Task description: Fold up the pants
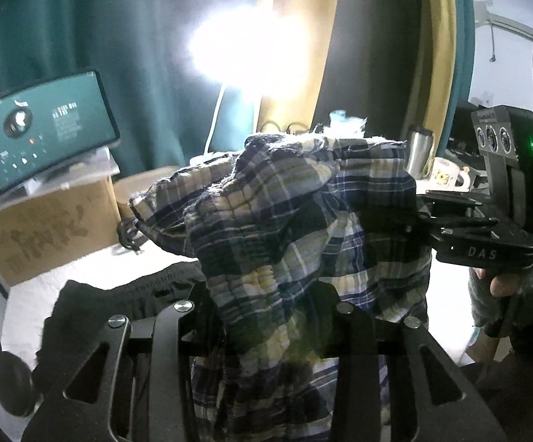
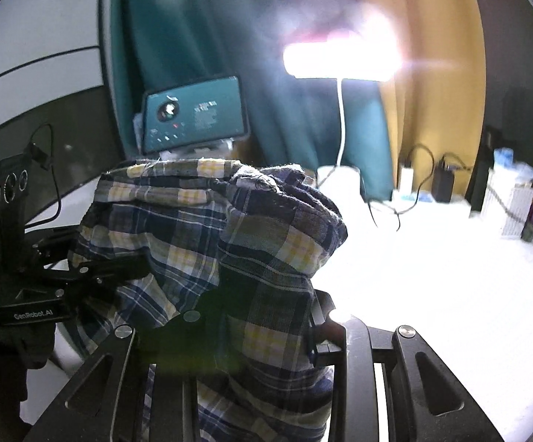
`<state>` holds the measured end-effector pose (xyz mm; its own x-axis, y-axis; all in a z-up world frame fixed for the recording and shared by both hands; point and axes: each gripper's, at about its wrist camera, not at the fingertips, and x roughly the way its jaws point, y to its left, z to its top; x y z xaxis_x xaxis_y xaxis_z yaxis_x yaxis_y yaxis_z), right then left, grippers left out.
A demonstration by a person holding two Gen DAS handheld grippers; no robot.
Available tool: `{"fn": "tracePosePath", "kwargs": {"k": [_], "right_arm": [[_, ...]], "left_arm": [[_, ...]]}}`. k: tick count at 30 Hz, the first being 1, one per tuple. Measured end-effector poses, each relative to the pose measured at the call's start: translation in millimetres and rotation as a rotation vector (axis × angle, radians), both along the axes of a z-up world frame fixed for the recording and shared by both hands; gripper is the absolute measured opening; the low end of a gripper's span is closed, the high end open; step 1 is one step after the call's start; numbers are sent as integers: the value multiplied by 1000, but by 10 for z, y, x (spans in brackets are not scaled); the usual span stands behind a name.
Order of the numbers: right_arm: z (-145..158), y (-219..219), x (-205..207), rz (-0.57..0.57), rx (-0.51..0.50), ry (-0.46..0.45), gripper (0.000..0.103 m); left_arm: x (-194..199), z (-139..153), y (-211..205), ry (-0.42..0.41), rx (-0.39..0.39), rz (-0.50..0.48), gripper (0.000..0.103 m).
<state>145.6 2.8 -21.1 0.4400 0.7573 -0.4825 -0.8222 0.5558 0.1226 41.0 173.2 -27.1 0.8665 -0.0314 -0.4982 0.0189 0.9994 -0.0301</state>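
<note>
1. The right gripper [image 1: 419,217] is showing the letters "DAS" on its black body.
2. The left gripper [image 2: 119,270] is carrying the white words "GenRobot.AI" on its black body.
3. The tablet screen [image 1: 51,130] is showing text too small to read.

Plaid pants [image 1: 303,221] in navy, white and pale yellow checks. Black grippers [image 1: 266,331]. Teal curtain [image 1: 100,37] beside a mustard-yellow one [image 2: 432,92]. Brown cardboard box [image 1: 45,235]. White tabletop [image 2: 432,276]. Teal tablet screen [image 2: 196,114]. Black cloth [image 1: 119,302].

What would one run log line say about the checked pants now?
step: fold pants | blue and yellow plaid cloth pants: lifted, bunched | left gripper: jaws shut on pants | right gripper: jaws shut on pants | surface: white table
</note>
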Motion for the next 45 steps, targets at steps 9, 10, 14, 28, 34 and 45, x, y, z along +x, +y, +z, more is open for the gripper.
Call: {"fn": "tracePosePath", "kwargs": {"k": [9,10,14,28,34,45], "right_arm": [[-412,357,495,-7,-51,125,32],[-459,389,549,-7,-57,137,32],[-664,526,762,2,-93,194,32],[-1052,360,1324,-128,-169,296,68],[-1092,43,1501,-325,-265,220,68],[-832,54,1427,-243,-168,174,68]], "left_arm": [[427,-356,230,118,-47,21,35],[469,-402,258,133,-51,26,35],[615,-590,378,202,-78,52,36],[689,-785,522,293,-99,100,40],[694,-773,528,307,-94,127,40],[591,-224,564,213,-85,184,54]]}}
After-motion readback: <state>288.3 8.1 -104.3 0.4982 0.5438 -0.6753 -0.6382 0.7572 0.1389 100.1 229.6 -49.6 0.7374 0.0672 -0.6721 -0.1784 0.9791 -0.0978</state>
